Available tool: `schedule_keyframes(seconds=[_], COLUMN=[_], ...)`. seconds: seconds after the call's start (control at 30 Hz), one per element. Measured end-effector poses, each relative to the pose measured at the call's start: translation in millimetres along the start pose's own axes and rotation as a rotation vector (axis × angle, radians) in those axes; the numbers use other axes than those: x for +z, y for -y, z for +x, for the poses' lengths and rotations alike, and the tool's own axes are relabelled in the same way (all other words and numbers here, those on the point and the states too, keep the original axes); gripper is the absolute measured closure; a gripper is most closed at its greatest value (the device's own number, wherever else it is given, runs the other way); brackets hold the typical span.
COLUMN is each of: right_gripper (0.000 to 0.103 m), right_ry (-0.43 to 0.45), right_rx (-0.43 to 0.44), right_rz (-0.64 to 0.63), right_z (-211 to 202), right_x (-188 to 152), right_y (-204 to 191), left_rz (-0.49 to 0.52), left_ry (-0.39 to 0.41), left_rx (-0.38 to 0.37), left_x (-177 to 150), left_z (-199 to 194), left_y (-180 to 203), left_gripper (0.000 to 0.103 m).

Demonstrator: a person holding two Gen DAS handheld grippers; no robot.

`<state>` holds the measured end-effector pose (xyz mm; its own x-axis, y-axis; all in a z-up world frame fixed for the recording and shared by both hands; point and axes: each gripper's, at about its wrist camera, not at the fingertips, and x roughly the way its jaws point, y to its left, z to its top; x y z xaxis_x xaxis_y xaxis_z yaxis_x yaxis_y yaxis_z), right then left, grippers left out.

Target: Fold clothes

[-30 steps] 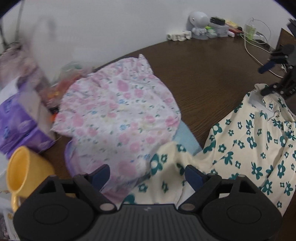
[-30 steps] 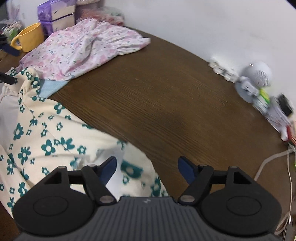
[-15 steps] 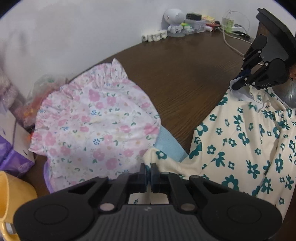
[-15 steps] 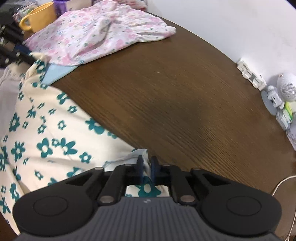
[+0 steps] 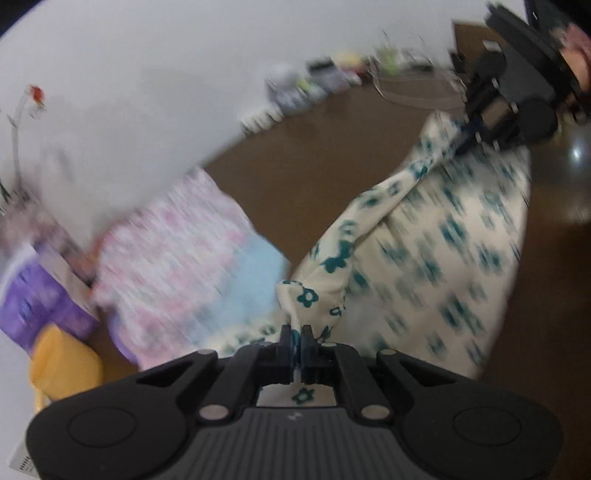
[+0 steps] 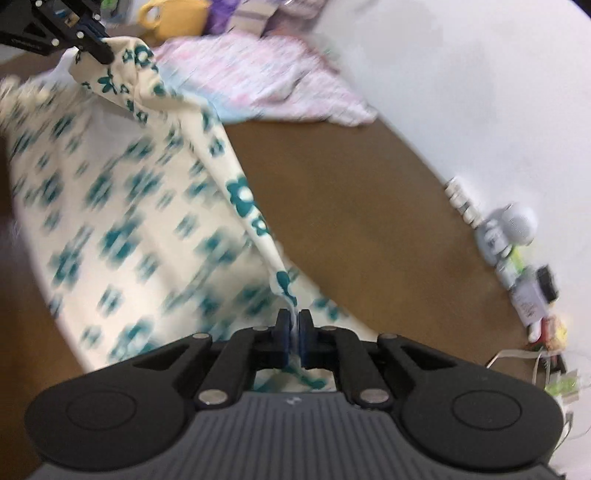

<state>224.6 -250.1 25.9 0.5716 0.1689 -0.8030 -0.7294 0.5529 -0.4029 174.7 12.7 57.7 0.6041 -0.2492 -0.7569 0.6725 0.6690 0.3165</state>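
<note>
Both tongs angled down over the surface (image 6: 351,206) — left tongs (image 5: 295,338) and right tongs (image 6: 294,325) each clamped on the cream floral garment (image 5: 436,258), its edge taut between them.

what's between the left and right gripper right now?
A taut edge of the cream floral garment spans from the right gripper to the left gripper, both shut on it. Clearest in the right wrist view.

Motion blur smears the cream floral garment (image 5: 443,251), the pink floral cloth (image 5: 177,243) and small clutter along the wall (image 5: 314,85); a yellow mug (image 6: 173,14) is cut by the top edge.
</note>
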Motion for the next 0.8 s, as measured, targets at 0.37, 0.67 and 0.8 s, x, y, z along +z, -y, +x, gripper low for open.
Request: schedule_keyframes(seconds=[0.37, 0.67, 0.8], right_gripper=[0.078, 0.065, 0.066], right_ry=[0.049, 0.231, 0.192], right_rx=[0.045, 0.170, 0.092], right_rz=[0.139, 0.477, 0.560], right_z=[-22, -36, -9], right_x=[-23, -12, -5], right_y=[-2, 25, 25], left_rz=[-0.124, -0.161, -0.087], left_ry=[-0.039, 0.037, -0.021], left_rx=[-0.014, -0.011, 0.017], left_x=[-27, -13, -12], left_z=[5, -4, 16], left_y=[-6, -17, -11], left_gripper=[0.088, 0.042, 0.101])
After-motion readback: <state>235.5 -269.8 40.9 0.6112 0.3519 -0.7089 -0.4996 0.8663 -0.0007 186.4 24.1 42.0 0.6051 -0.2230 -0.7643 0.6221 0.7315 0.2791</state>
